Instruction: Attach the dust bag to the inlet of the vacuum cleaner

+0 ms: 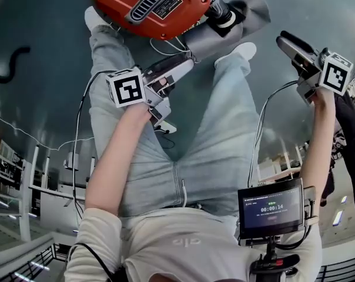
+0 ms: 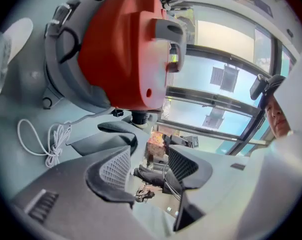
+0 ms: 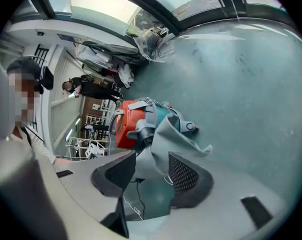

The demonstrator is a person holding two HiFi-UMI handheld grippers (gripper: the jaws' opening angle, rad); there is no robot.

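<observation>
Grey fabric dust bag (image 1: 210,37) appears fitted over black inlet (image 1: 220,10) of red vacuum cleaner (image 1: 116,10); left gripper (image 2: 148,160) and right gripper (image 3: 148,171) gape wide, empty.

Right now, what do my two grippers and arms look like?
Both the left gripper and the right gripper are grey, each with a white cube bearing black square markers. Their fingers carry dark pads with a mesh texture. A thin black cable trails from each. The white sleeves leave the forearms bare.
</observation>
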